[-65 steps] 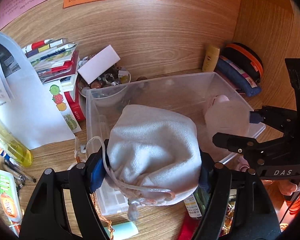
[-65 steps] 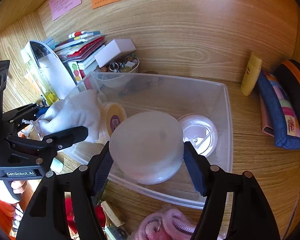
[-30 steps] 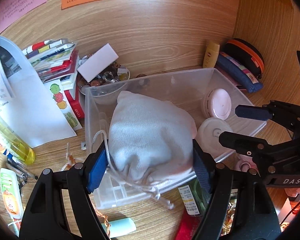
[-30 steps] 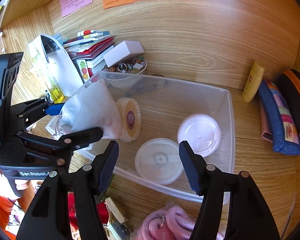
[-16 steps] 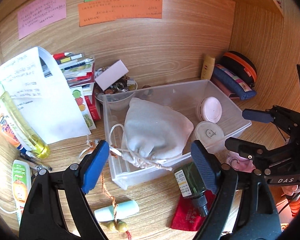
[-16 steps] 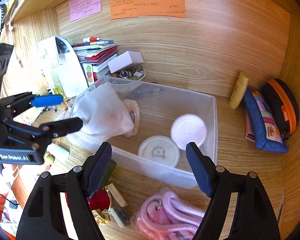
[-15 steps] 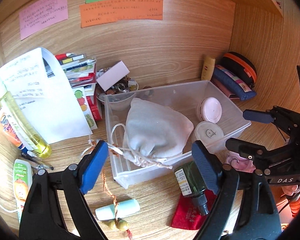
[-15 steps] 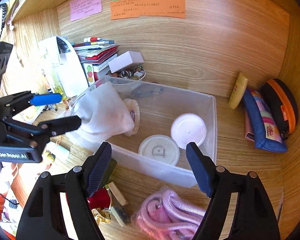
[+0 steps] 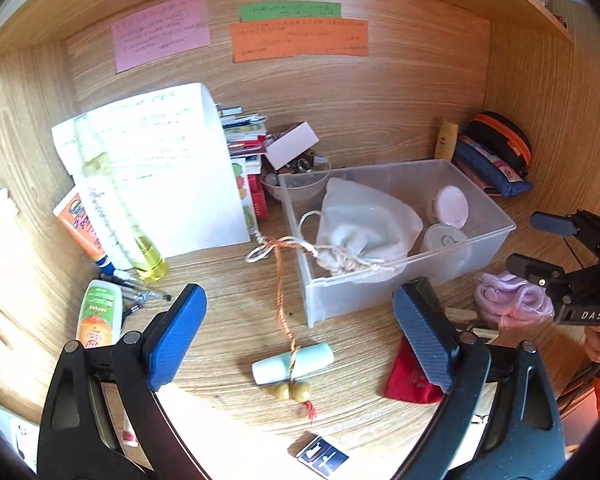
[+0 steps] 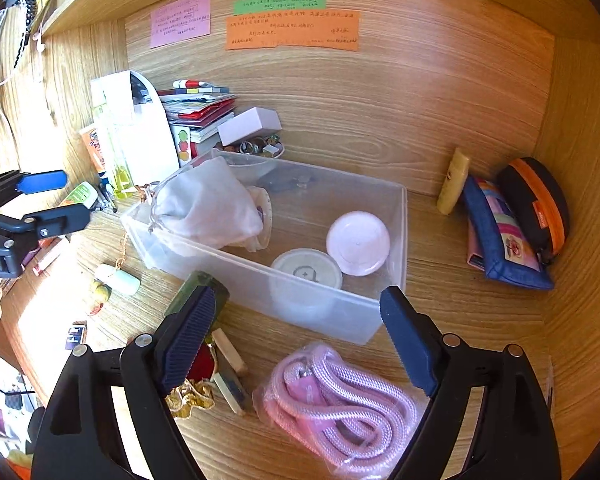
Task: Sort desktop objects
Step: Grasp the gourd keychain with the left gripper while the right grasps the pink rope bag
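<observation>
A clear plastic bin [image 9: 488,246] [image 10: 396,216] stands on the wooden desk. In it lie a white drawstring pouch [image 9: 360,224] [image 10: 208,204], a pink round case [image 9: 451,206] [image 10: 358,242] and a white lidded jar [image 9: 444,238] [image 10: 306,270]. My left gripper [image 9: 300,336] is open and empty, held back above a pale green tube on an orange cord [image 9: 292,362]. My right gripper [image 10: 296,340] is open and empty, in front of the bin over a bagged pink rope [image 10: 336,392].
A red pouch [image 9: 406,378], a green bottle [image 10: 192,292], a small card [image 9: 322,456], tubes and pens [image 9: 100,316], a yellow spray bottle [image 9: 116,208], a paper sheet [image 9: 168,172], a stack of books [image 10: 198,114], a bowl of trinkets [image 10: 256,148], pencil cases [image 10: 508,228].
Both grippers have pulled back and up from the bin, so more of the desk shows. The pouch and the jar stay in the bin.
</observation>
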A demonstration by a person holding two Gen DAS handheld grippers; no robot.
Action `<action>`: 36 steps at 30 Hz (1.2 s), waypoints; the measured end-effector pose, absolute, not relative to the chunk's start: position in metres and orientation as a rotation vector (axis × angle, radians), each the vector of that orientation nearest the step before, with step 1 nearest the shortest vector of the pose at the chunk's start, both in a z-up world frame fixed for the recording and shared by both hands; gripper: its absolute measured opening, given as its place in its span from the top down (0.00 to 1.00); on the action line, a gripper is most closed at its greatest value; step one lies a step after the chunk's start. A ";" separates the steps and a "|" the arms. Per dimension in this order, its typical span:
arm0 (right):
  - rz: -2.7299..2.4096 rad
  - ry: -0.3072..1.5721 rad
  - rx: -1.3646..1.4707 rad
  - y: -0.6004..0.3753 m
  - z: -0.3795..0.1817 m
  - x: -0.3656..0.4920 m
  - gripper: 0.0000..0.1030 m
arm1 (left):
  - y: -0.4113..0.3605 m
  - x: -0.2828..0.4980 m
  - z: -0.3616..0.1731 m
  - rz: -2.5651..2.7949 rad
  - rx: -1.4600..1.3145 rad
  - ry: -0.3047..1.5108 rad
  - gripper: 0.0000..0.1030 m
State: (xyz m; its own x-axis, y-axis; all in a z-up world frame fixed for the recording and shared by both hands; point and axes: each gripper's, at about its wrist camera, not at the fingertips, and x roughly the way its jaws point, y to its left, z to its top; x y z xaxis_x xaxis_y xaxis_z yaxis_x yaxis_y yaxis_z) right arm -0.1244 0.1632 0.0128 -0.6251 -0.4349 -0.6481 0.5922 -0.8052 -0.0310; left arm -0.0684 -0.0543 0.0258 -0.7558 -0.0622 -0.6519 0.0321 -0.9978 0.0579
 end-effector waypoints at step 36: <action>-2.287 0.528 1.100 0.199 -0.052 -0.117 0.18 | -0.077 -0.072 -0.078 -2.738 1.424 0.087 0.40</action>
State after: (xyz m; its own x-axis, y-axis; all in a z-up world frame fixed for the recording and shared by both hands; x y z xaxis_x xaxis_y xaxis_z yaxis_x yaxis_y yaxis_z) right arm -0.1166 0.1988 -0.0519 -0.5193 -0.3008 -0.7999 0.6210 -0.7759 -0.1114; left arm -0.0715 -0.0768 -0.0776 -0.5735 -0.0223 -0.8189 0.0743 -0.9969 -0.0248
